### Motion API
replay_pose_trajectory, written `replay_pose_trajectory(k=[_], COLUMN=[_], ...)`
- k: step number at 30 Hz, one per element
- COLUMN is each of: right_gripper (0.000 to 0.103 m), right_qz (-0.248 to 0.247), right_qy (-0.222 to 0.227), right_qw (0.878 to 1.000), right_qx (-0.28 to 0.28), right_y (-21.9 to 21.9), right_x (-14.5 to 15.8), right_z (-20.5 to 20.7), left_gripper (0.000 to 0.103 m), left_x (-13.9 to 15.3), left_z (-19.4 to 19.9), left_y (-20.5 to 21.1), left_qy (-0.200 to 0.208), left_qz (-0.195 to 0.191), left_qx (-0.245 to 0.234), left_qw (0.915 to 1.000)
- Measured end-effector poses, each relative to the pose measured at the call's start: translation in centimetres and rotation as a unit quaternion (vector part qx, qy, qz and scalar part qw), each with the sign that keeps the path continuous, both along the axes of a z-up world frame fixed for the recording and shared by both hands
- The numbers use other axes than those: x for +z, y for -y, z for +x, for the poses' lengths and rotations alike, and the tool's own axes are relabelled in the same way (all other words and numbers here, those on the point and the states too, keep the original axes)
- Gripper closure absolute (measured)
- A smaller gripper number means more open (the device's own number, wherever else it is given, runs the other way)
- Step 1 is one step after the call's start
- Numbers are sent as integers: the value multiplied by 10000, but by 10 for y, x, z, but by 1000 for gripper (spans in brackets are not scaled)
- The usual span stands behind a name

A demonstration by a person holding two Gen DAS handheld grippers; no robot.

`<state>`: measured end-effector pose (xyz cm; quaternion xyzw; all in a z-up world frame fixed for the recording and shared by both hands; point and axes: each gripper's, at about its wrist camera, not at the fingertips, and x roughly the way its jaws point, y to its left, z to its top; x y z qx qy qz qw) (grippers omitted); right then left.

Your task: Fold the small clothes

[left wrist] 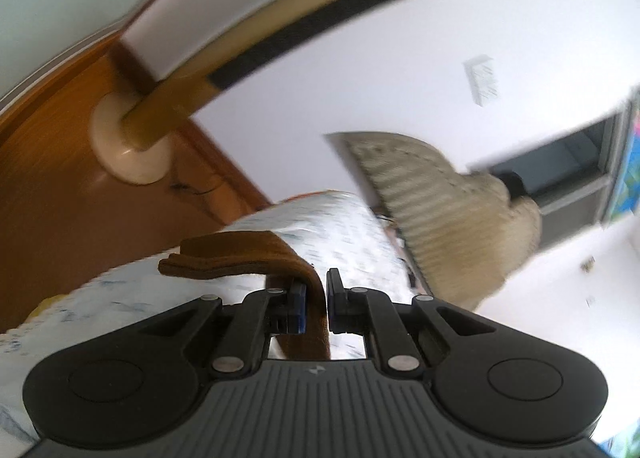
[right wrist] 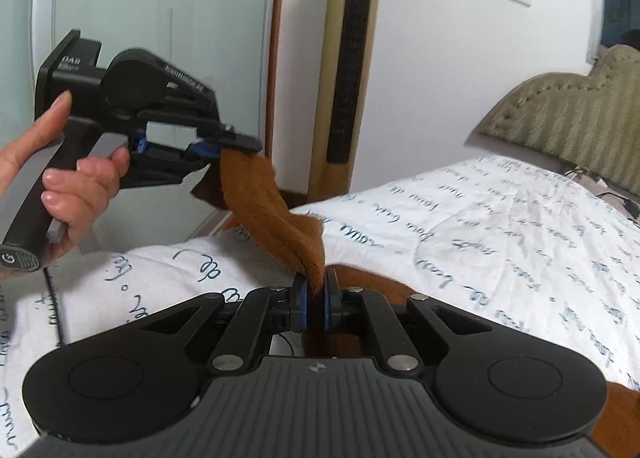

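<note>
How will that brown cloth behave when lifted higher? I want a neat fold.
Probably floppy: the brown cloth sags in a twisted band between the left gripper and the right gripper, both shut on it. Its fuzzy surface looks unlikely to slip. It seems light, though the part below is hidden.

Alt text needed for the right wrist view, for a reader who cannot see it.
Both tongs are shut on a brown cloth: the right tongs pinch its lower end above a white bedspread with handwriting print, while the left tongs, held in a hand, lift the other end.
</note>
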<state>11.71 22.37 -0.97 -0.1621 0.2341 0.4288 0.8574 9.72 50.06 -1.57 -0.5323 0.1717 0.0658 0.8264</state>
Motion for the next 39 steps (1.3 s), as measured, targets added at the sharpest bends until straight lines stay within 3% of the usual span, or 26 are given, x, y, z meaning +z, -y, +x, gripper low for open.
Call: replay_pose_trajectory(k=[4, 8, 12, 16, 17, 21, 26, 27, 30, 32, 33, 35, 37, 39], right_gripper=[94, 94, 94, 92, 89, 49, 47, 42, 40, 40, 40, 40, 40, 40], right_qz=[398, 859, 1323, 1583, 1625, 1754, 1547, 1562, 1638, 1763, 1876, 2073, 2215, 2410], right_qy=[-76, -207, -364, -689, -843, -1469, -1739, -1787, -1818, -1807, -1819, -1829, -1816, -1833], right_qw=[9987, 9931, 9823, 9690, 9653, 9464, 9274, 9207, 8985, 8848, 8770, 8646, 8571, 8522], right_qx=[-295, -771, -1276, -1765, -1862, -2278, -2930, -3097, -3644, -3917, -4032, -4196, -4282, -4268], right_y=[33, 80, 136, 188, 200, 263, 356, 376, 430, 458, 469, 488, 497, 502], right_x=[9, 16, 20, 7, 2, -13, -21, -22, -28, -31, -33, -36, -39, -39], right_z=[-5, -11, -17, -21, -19, -20, -35, -38, -45, -49, -50, -52, -49, -41], left_gripper=[93, 93, 93, 93, 93, 93, 93, 93, 93, 93, 93, 93, 93, 92], left_x=[43, 77, 100, 110, 111, 101, 66, 61, 45, 37, 32, 29, 31, 41], left_z=[12, 28, 49, 67, 70, 80, 83, 81, 76, 70, 62, 50, 39, 36], left_y=[44, 108, 189, 278, 302, 395, 482, 496, 542, 569, 584, 601, 608, 606], left_qy=[367, 665, 911, 1078, 1079, 983, 786, 753, 481, 393, 380, 419, 502, 595], left_qz=[411, 804, 1161, 1370, 1445, 1955, 2211, 2276, 2946, 3670, 4180, 4758, 5006, 5052], left_qx=[-419, -976, -1642, -2447, -2671, -3385, -4187, -4314, -4403, -4352, -4349, -4281, -4249, -4227], left_qw=[9976, 9897, 9753, 9538, 9466, 9152, 8773, 8697, 8468, 8212, 7967, 7672, 7525, 7500])
